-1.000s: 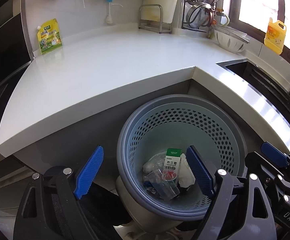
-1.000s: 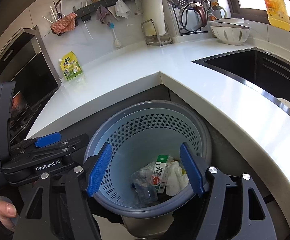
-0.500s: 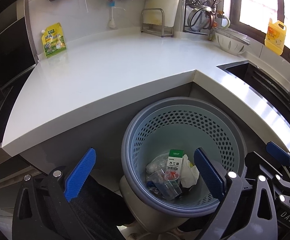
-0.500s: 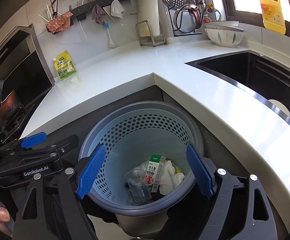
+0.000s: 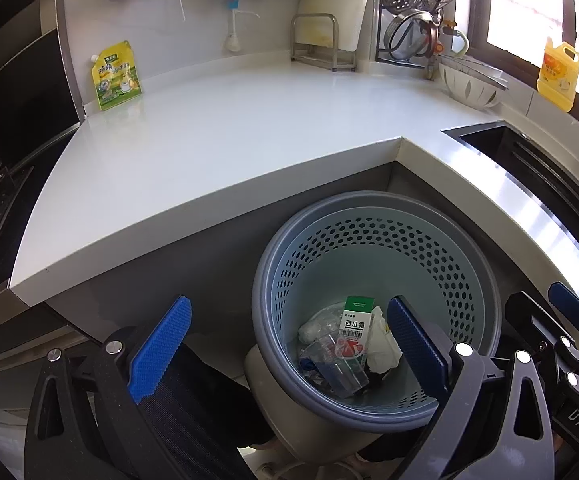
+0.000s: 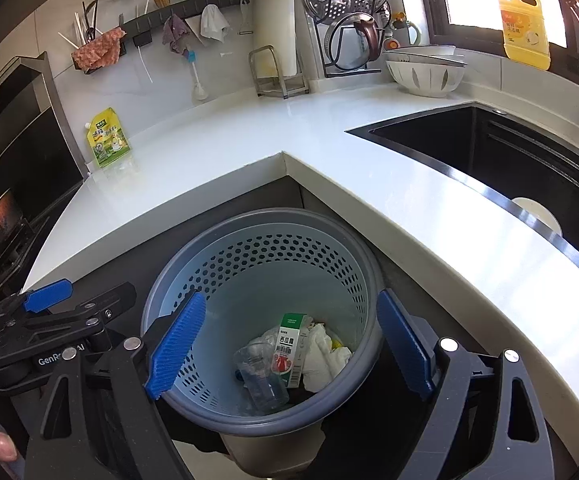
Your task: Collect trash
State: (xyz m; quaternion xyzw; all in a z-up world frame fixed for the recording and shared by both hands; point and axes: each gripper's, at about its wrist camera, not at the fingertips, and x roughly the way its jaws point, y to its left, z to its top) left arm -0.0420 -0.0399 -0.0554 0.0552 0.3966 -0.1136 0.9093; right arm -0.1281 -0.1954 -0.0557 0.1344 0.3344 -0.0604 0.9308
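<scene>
A: Left to right: left gripper spread wide, empty, basket toward its right finger. Right gripper also wide, empty, straddling the rim.

B: Trash?

A: Carton, cup, tissue down inside, carton roughly upright. Right nearer. Versus a second ago: both lifted back slightly, counter fuller in view.

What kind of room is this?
Most likely a home kitchen: a white corner counter with a black sink, a yellow dish soap jug on the window sill, and a dish rack. A blue bin holds trash below.
</scene>
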